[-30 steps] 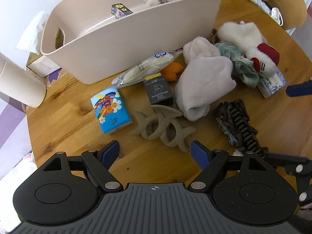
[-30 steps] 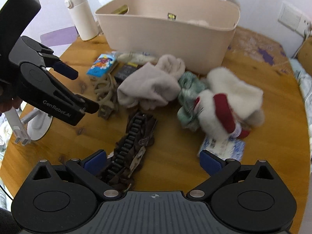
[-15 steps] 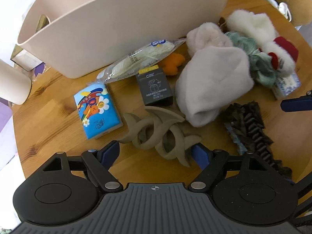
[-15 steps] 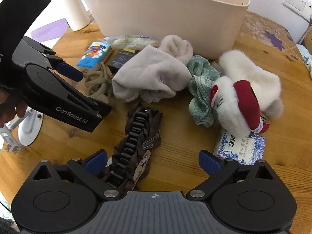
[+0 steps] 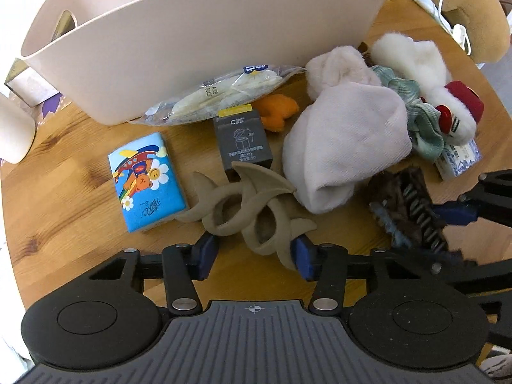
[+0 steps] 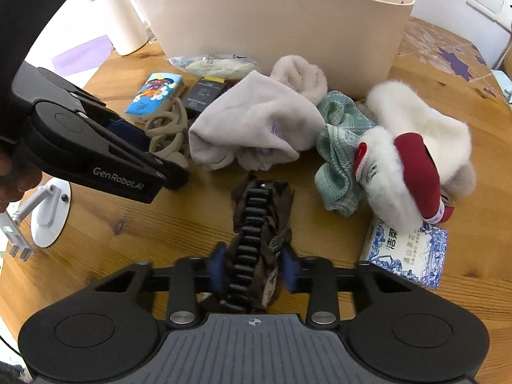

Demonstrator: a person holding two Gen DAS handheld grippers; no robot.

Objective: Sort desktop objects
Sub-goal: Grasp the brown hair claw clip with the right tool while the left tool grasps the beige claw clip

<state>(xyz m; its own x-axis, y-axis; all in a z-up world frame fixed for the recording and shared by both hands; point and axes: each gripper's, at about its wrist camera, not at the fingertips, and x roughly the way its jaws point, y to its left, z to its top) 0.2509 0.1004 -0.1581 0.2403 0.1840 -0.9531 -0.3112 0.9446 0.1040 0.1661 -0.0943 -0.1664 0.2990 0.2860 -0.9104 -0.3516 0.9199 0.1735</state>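
At the bottom centre of my right wrist view, my right hand-held gripper (image 6: 254, 270) is closing, and its blue pads (image 6: 218, 268) already press both sides of the dark brown hair clip (image 6: 260, 220), a toothed claw wrapped in crumpled fabric that stretches up the frame from between the jaws, lying on the wooden bench (image 6: 144, 224).

In my left wrist view, low centre, my left hand-held gripper (image 5: 254, 256) is also closing, about half open. The taupe hair claw (image 5: 246, 211), a looped piece with curved horn-like tips, lies between the pads; the right pad (image 5: 302, 257) touches its near tip, while the left pad stands just clear of it.

Just left of that claw lies a blue tissue pack (image 5: 145, 180) with a cartoon bear. Above it sits a dark grey box (image 5: 244, 142), and to the right a pale cloth (image 5: 345, 144). Farthest up, the beige bin (image 5: 198, 51) fills the top of the frame.
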